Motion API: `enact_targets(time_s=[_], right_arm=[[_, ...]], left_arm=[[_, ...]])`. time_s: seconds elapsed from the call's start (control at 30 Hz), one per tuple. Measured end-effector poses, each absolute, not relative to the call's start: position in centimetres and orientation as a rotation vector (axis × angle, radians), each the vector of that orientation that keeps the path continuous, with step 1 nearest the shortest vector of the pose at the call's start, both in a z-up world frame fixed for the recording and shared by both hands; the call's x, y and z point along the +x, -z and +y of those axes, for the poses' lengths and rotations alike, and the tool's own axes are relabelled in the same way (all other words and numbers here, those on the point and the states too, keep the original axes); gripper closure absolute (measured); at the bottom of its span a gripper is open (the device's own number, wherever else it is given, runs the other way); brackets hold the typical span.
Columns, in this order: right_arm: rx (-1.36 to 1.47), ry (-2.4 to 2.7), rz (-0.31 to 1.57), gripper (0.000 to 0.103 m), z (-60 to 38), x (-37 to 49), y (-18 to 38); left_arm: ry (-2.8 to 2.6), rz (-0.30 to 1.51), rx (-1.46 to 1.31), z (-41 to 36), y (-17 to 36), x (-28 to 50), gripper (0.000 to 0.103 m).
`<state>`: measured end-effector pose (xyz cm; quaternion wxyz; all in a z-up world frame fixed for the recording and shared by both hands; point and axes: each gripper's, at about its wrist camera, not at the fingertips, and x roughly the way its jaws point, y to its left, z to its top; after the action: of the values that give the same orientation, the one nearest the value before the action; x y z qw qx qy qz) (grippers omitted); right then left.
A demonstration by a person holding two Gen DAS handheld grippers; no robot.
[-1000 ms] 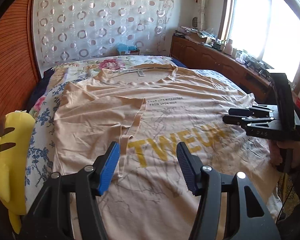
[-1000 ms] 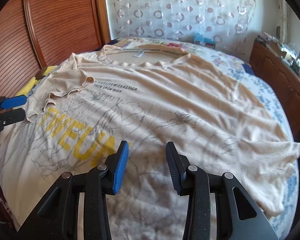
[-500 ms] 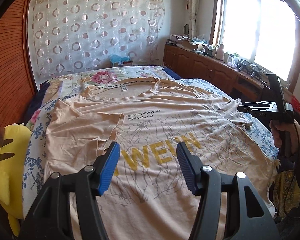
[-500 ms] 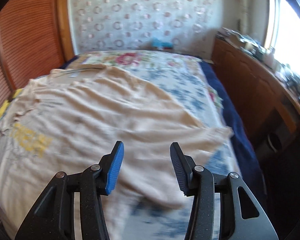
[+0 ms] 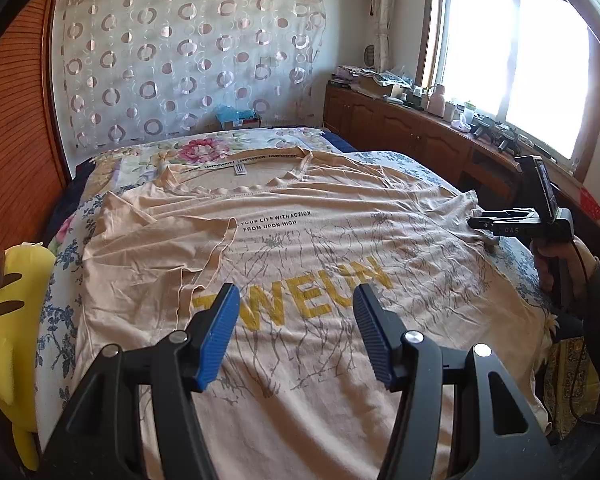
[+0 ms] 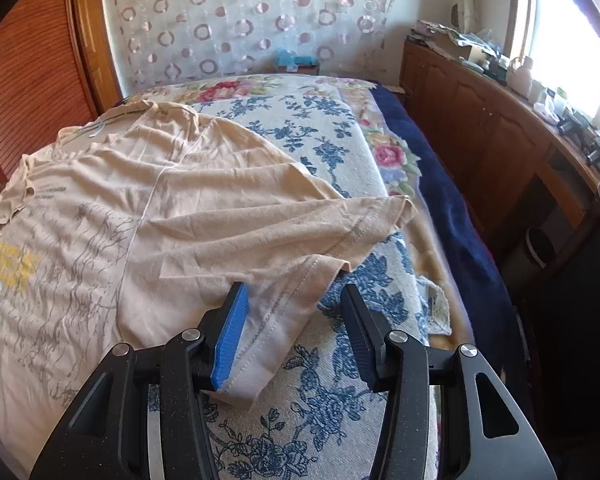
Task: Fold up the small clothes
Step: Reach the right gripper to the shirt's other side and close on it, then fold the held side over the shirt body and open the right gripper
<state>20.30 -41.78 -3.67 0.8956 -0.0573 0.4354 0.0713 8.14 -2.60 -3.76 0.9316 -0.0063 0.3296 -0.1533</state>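
A bed (image 6: 332,148) with a blue-flowered cover fills the room between a wooden wall (image 5: 12,128) and a window-side cabinet (image 6: 496,128), a beige T-shirt (image 5: 300,248) spread flat across it, its sleeve (image 6: 300,280) lying between the right gripper's (image 6: 294,334) wide-open jaws, while the left gripper (image 5: 296,330) hovers wide open above the hem.

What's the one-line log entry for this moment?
stage: pre-grasp | left gripper: open, above shirt print | right gripper: open, at right sleeve hem | t-shirt: flat on bed, left sleeve folded in
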Motion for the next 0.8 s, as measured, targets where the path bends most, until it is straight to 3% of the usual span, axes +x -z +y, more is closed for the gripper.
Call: enact_targets(time_s=[0.07,0.17,0.23,0.8], right_arm=[[-0.137,-0.161,0.899,0.058,-41.5,20.5,3.7],[-0.149,-0.215,0.897,0.092,-40.9,20.8,3.7],[-0.168,-0.241,0.899,0.100,-40.3,21.0,3.4],[-0.236,-0.481,0.716,0.101,-30.2,19.9,-4.0]], left_arm=[[0.315,0.674,-0.019,-2.6,3.8,8.0,0.045],[0.316,0.677,-0.028,-2.6,4.0,7.9,0.045],[0.318,0.681,-0.028,-2.6,4.1,7.8,0.045],[0.312,0.688,-0.055,-2.0,4.6,7.6,0.045]])
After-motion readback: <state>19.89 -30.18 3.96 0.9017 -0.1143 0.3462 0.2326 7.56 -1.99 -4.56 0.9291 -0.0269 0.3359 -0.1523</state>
